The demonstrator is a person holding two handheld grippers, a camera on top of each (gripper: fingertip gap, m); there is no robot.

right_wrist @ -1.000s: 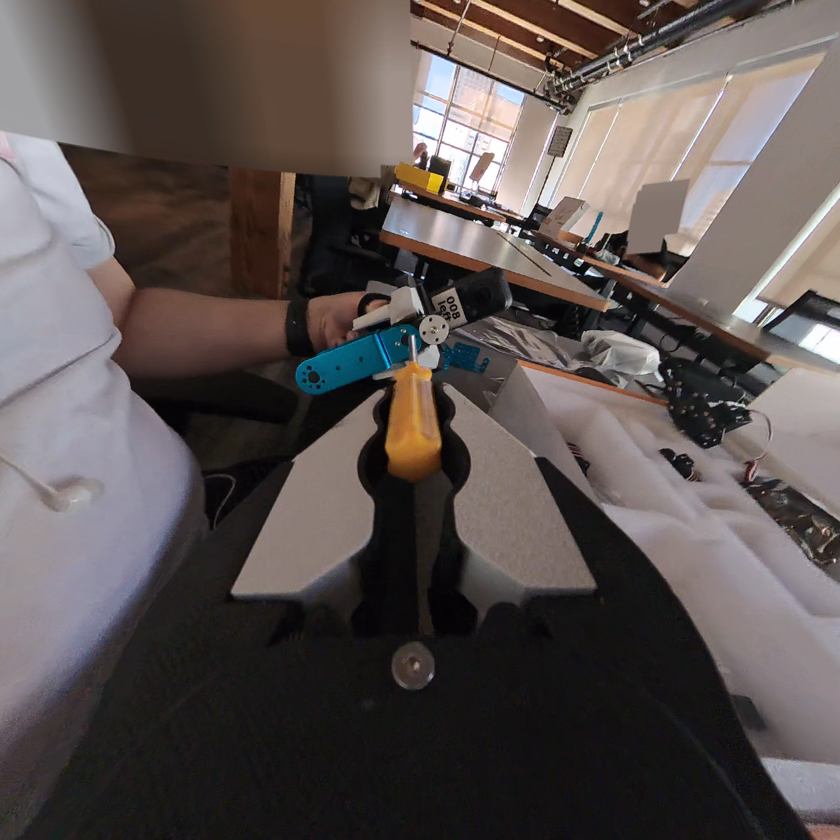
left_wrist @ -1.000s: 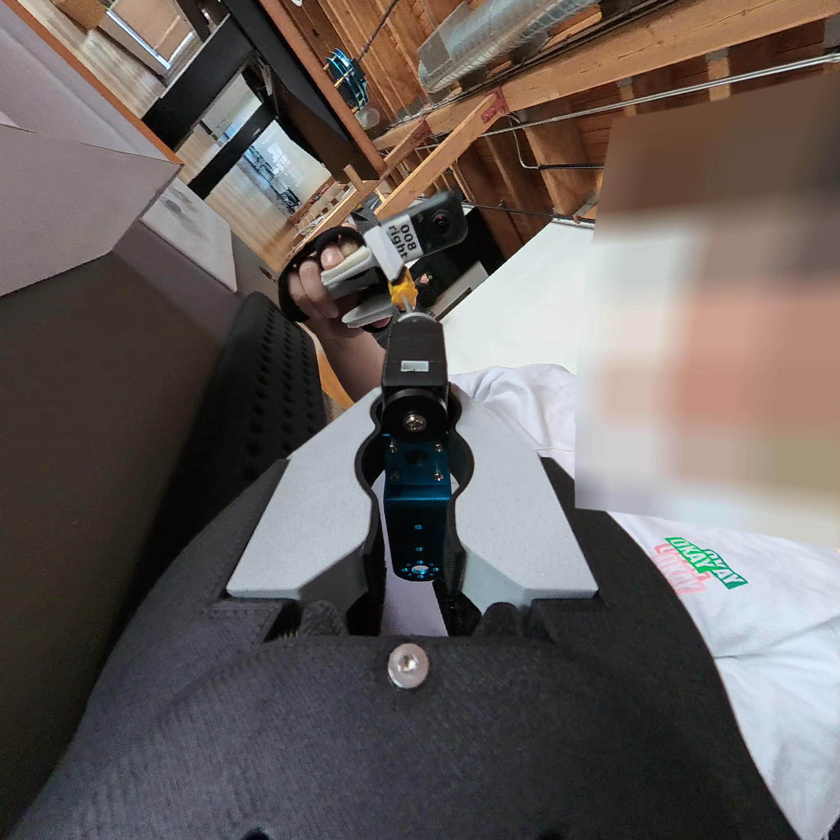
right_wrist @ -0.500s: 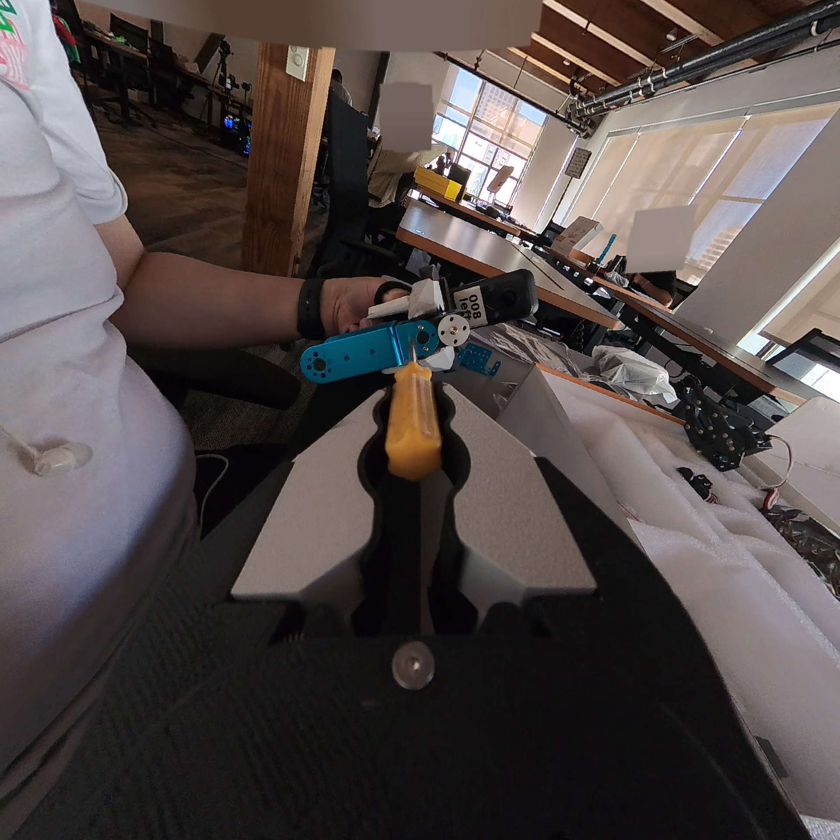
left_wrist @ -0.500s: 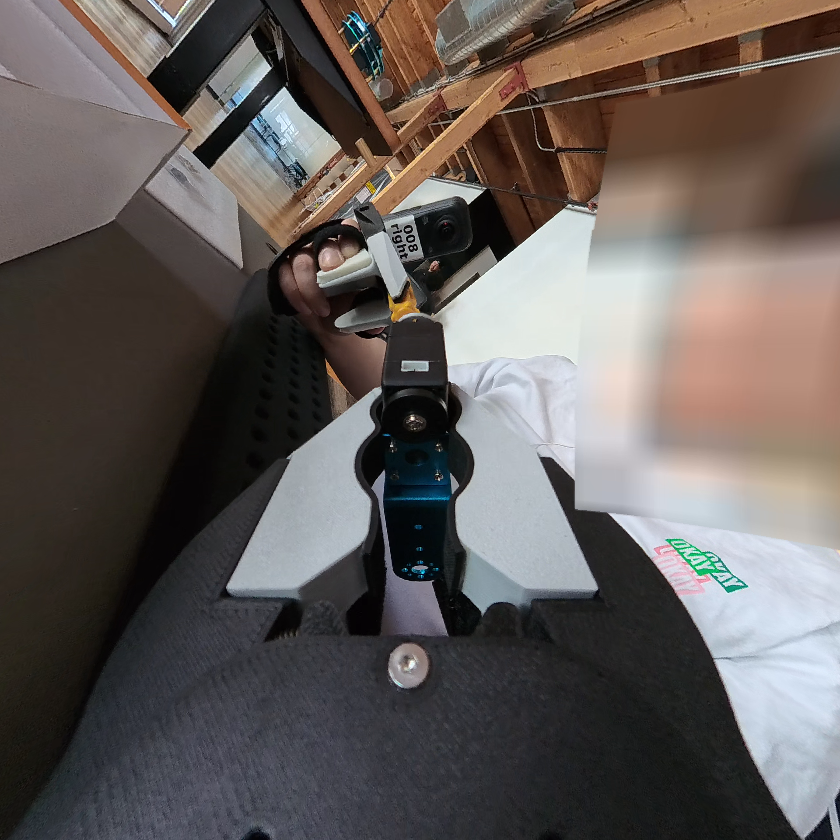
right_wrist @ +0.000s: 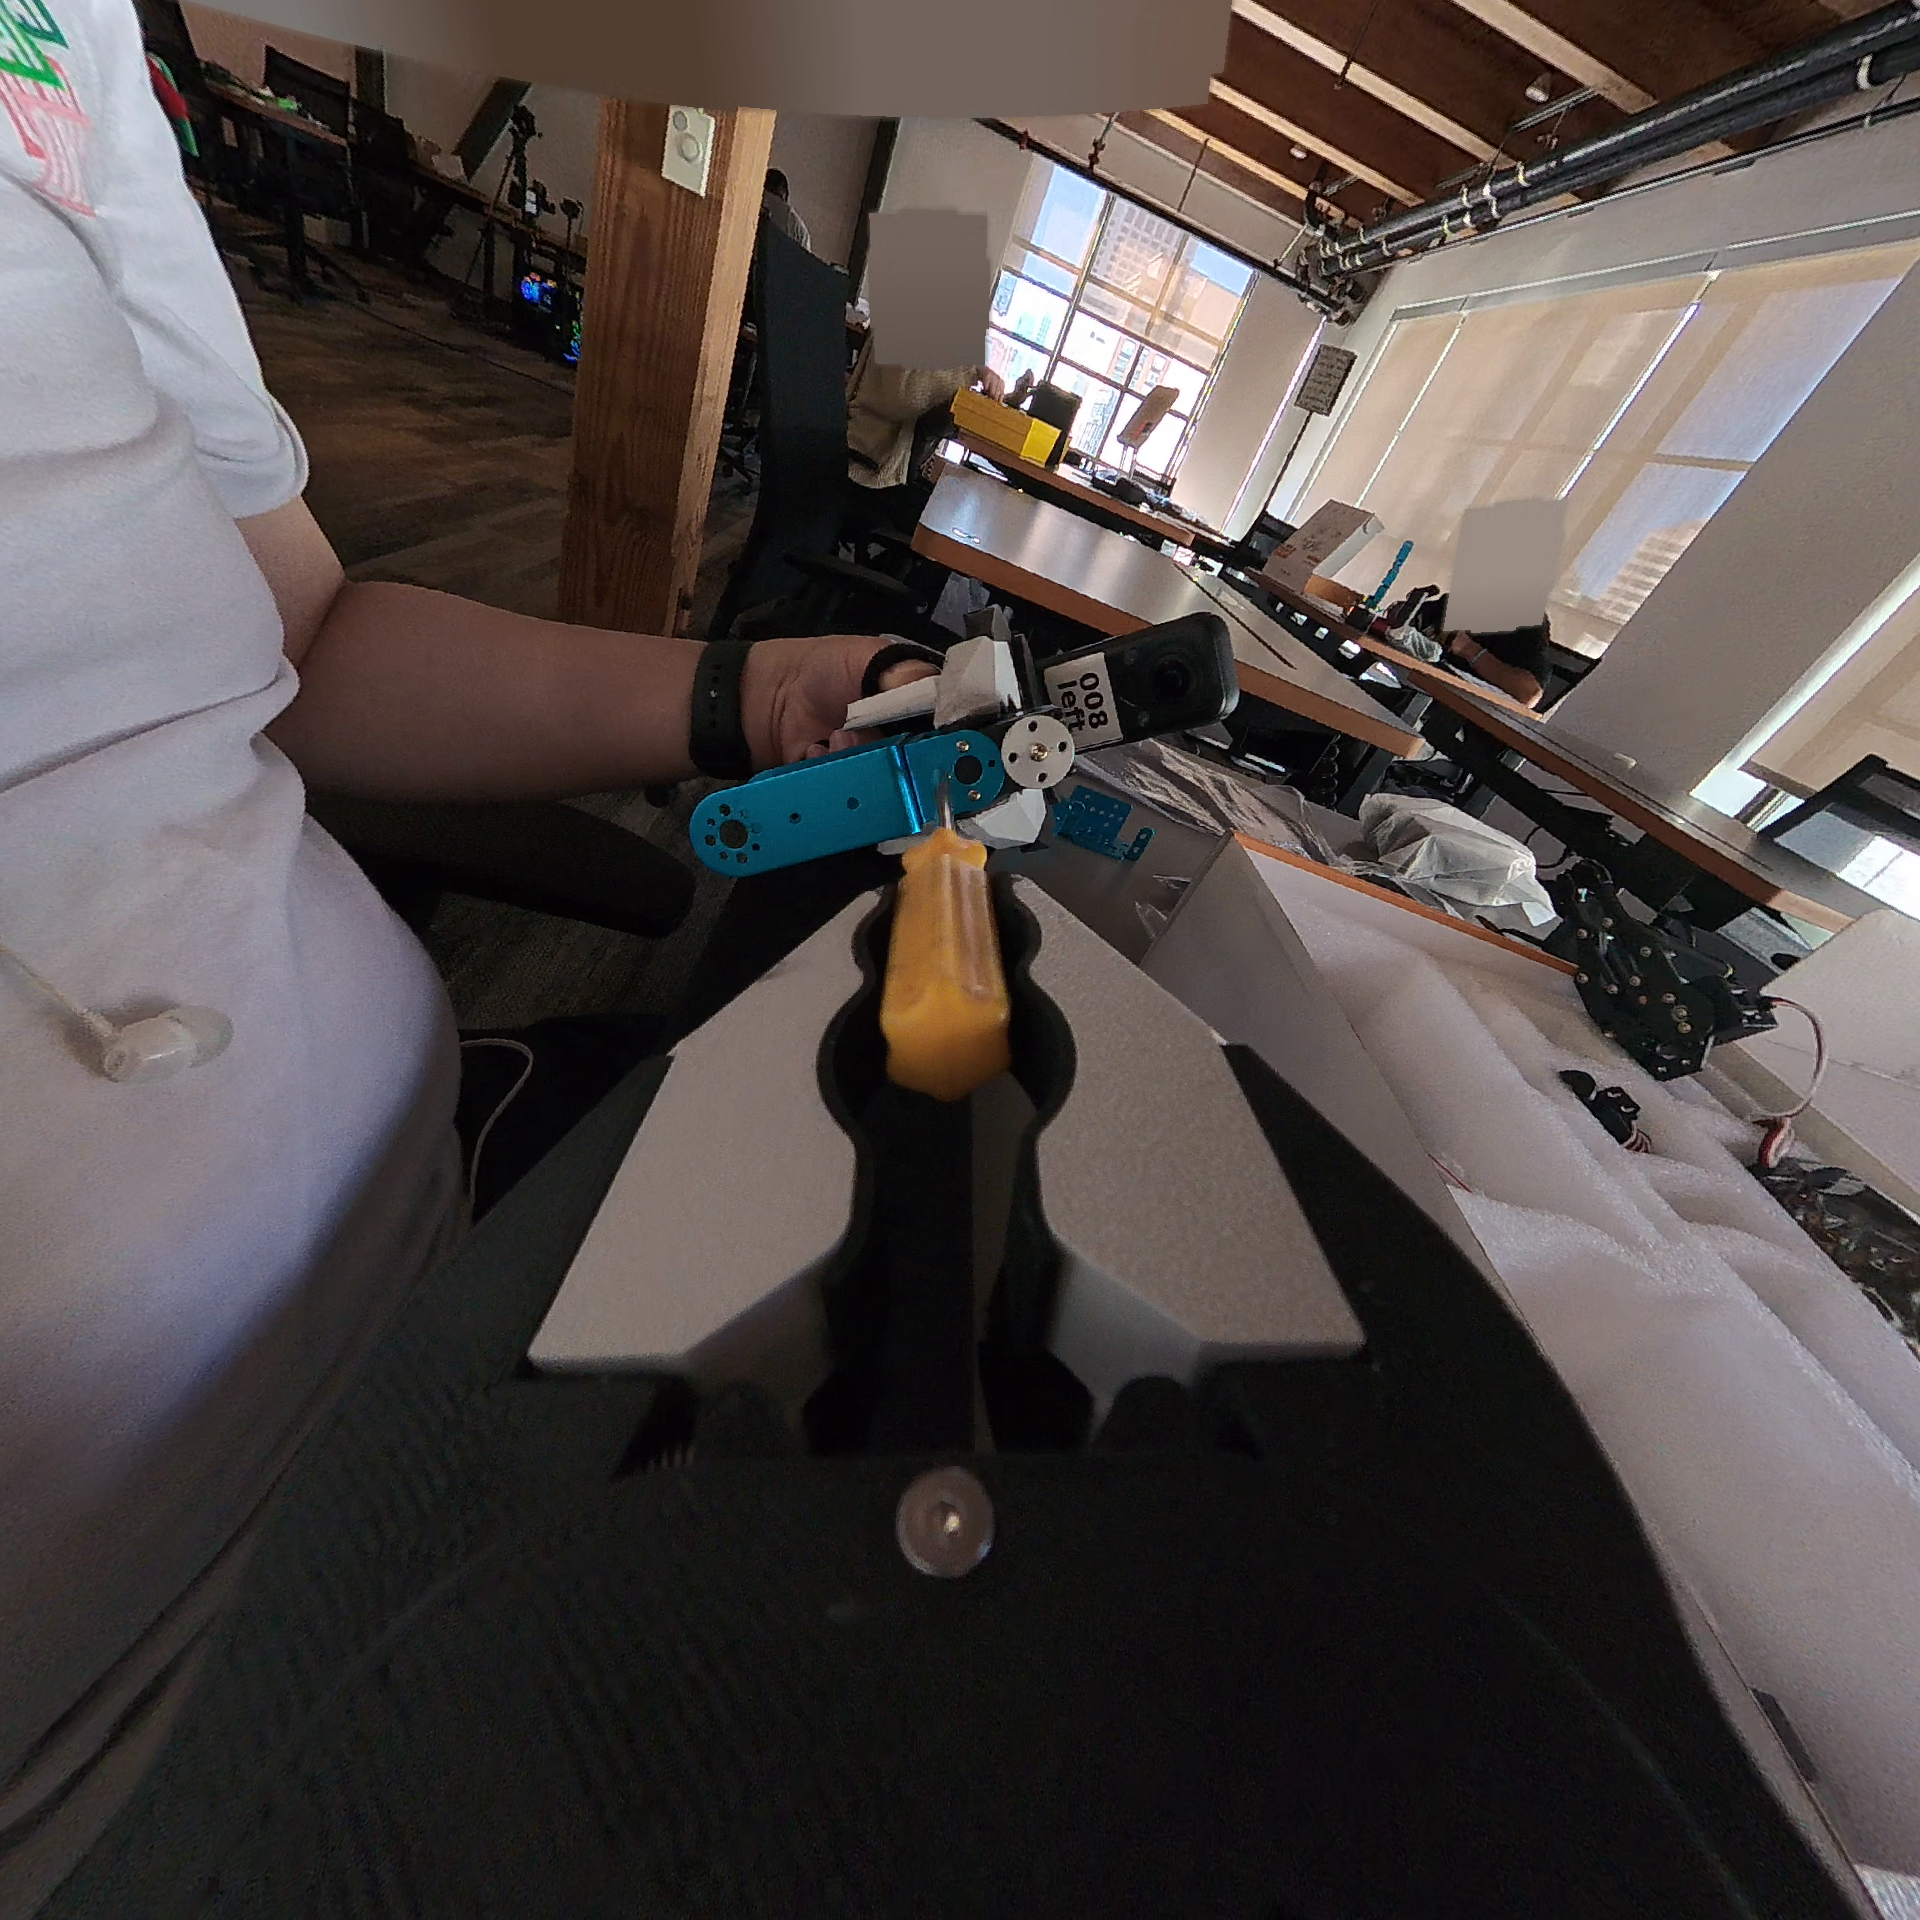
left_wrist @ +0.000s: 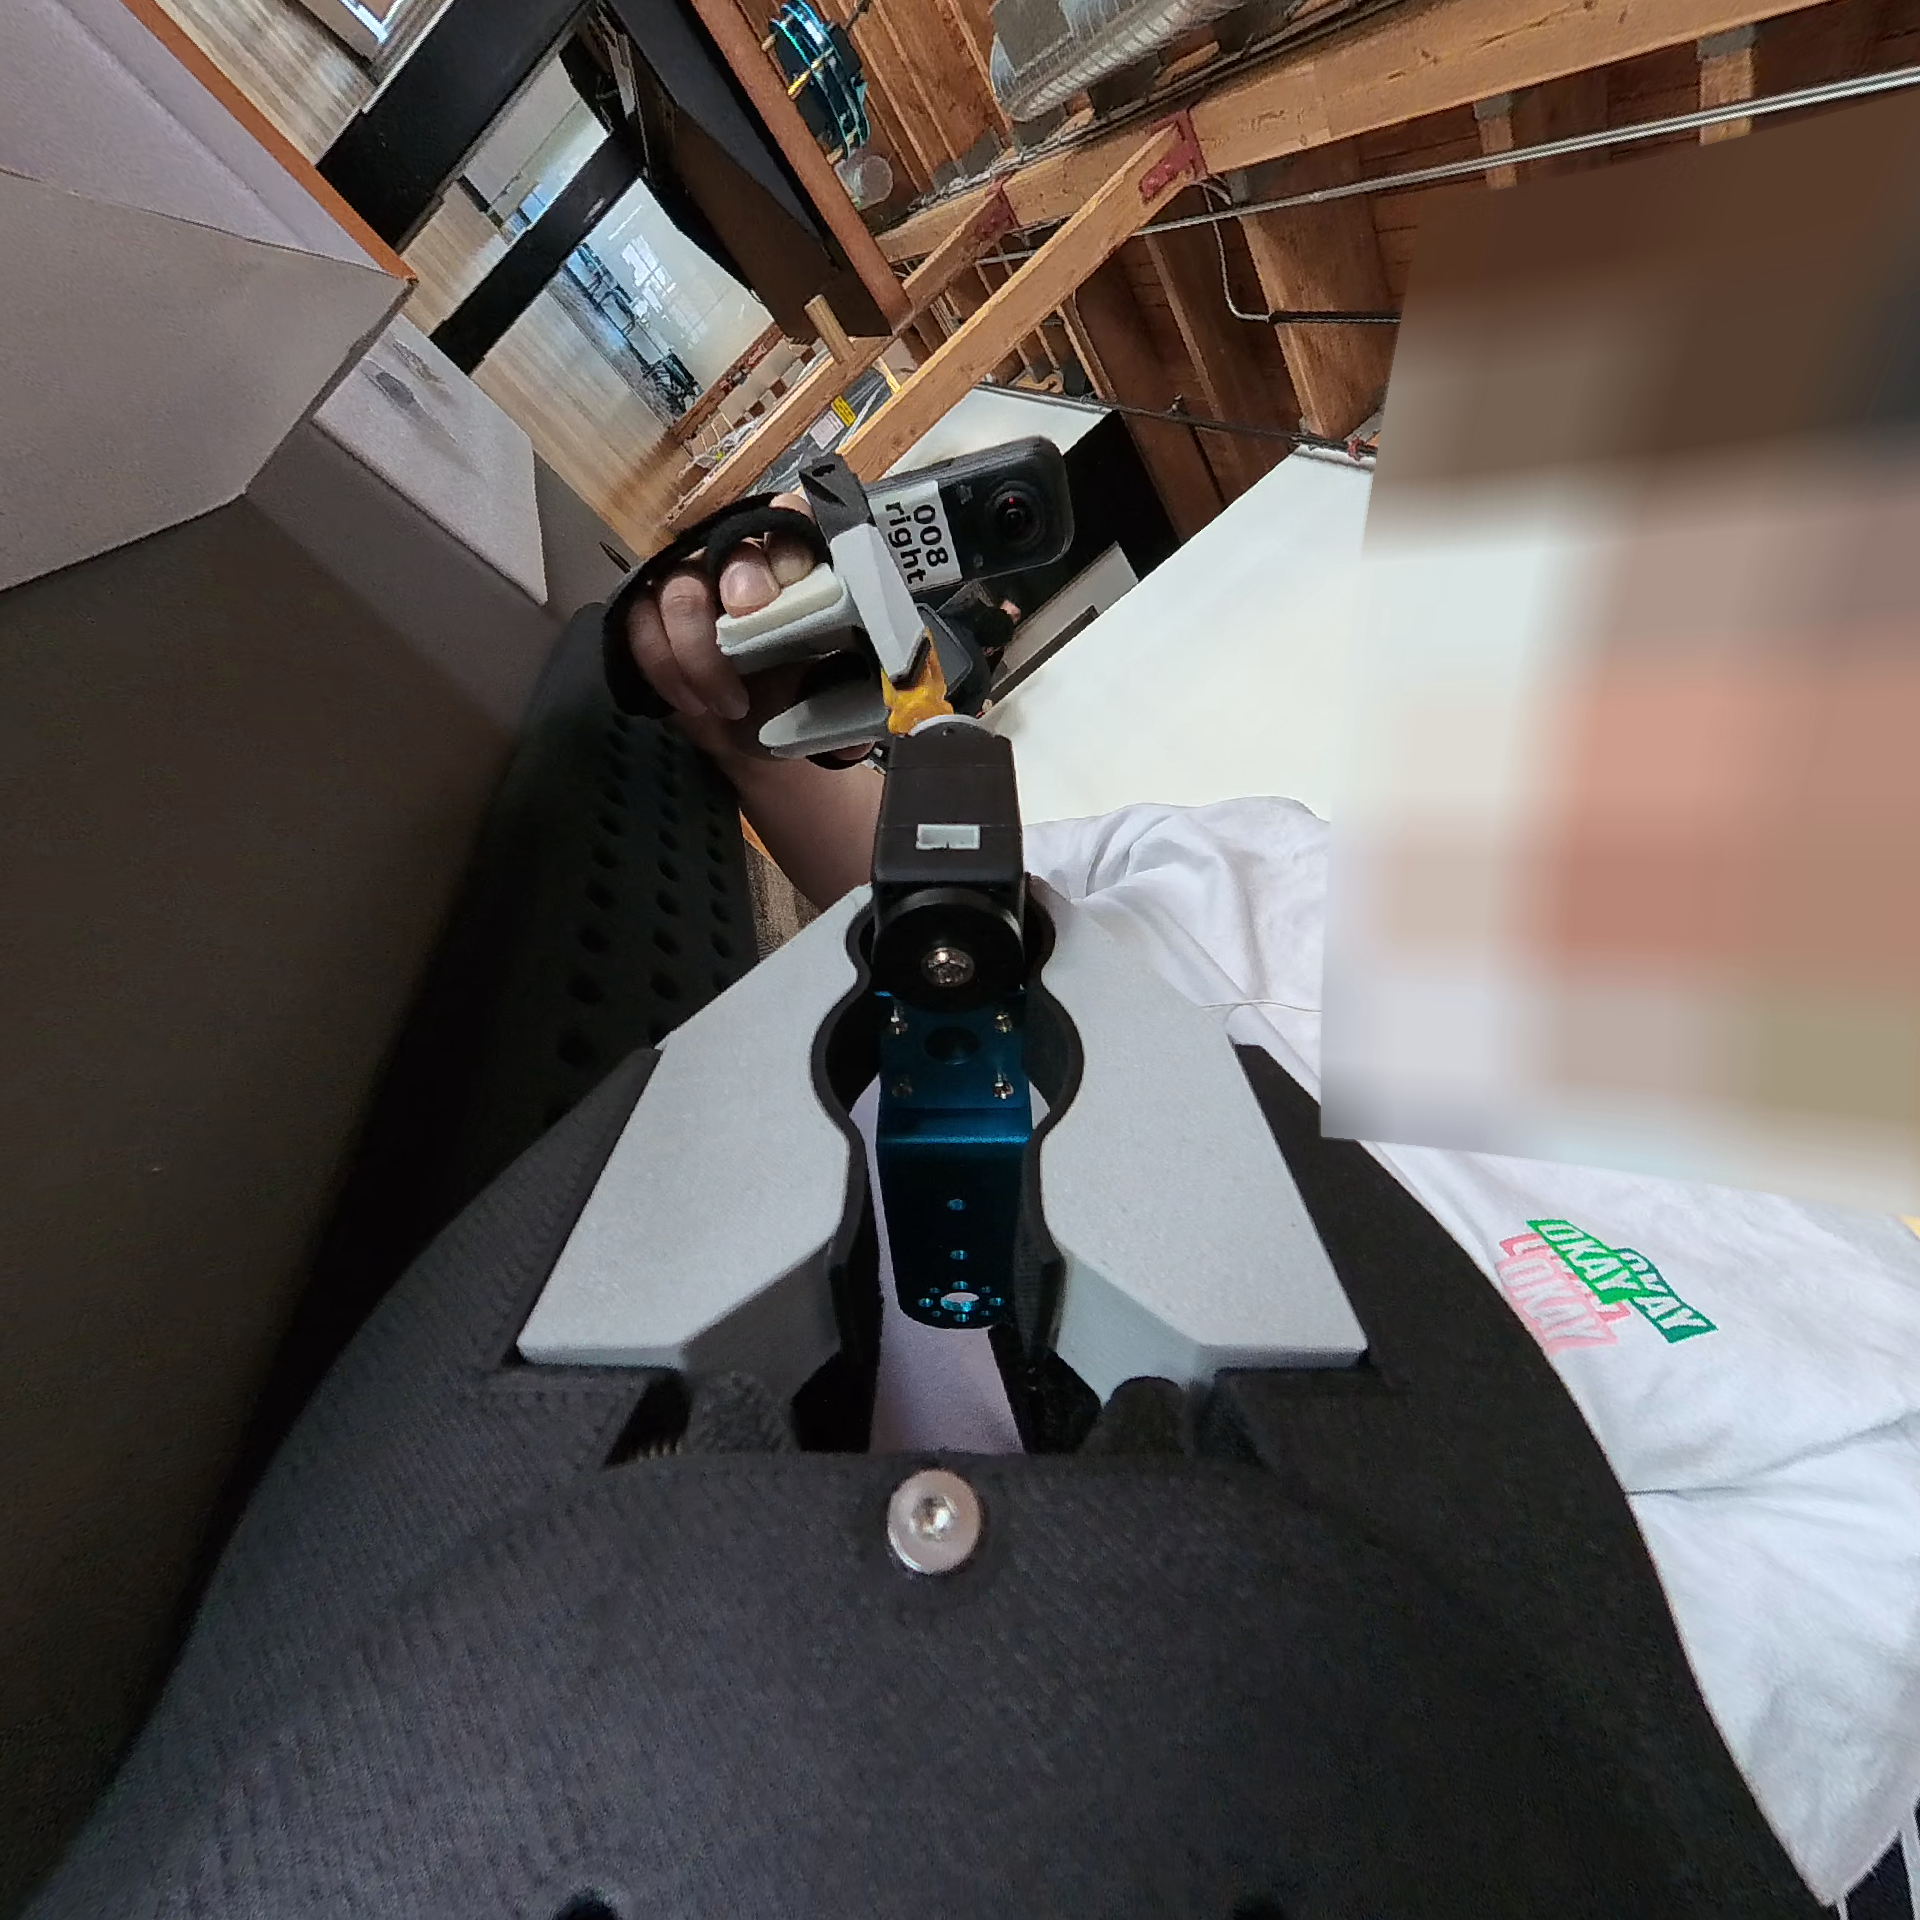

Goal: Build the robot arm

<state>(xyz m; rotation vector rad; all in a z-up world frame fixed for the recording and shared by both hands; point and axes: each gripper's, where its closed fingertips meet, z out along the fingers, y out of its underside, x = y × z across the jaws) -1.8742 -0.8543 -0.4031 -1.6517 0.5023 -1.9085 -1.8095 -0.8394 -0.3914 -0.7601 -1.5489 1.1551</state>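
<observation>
My left gripper (left_wrist: 948,935) is shut on a servo assembly: a black servo motor (left_wrist: 943,844) joined to a blue metal bracket (left_wrist: 954,1174). My right gripper (right_wrist: 943,914) is shut on a yellow-handled screwdriver (right_wrist: 940,971). Its metal tip touches the blue bracket (right_wrist: 831,798) beside the silver servo horn (right_wrist: 1037,750). The other gripper shows in each view, held by a hand: the right gripper (left_wrist: 883,665) in the left wrist view, the left gripper (right_wrist: 987,727) in the right wrist view. The screwdriver's yellow handle (left_wrist: 912,698) peeks just above the servo.
A person in a white shirt (right_wrist: 125,727) holds both grippers close to the body. White foam packing (right_wrist: 1558,1195) with a black robot part (right_wrist: 1652,997) lies to the right. A loose blue bracket (right_wrist: 1101,826) lies behind. Desks (right_wrist: 1122,592) and a wooden post (right_wrist: 655,364) stand beyond.
Both grippers have tilted and shifted slightly while staying together. The screwdriver tip has stayed at the bracket. Both grips are unchanged.
</observation>
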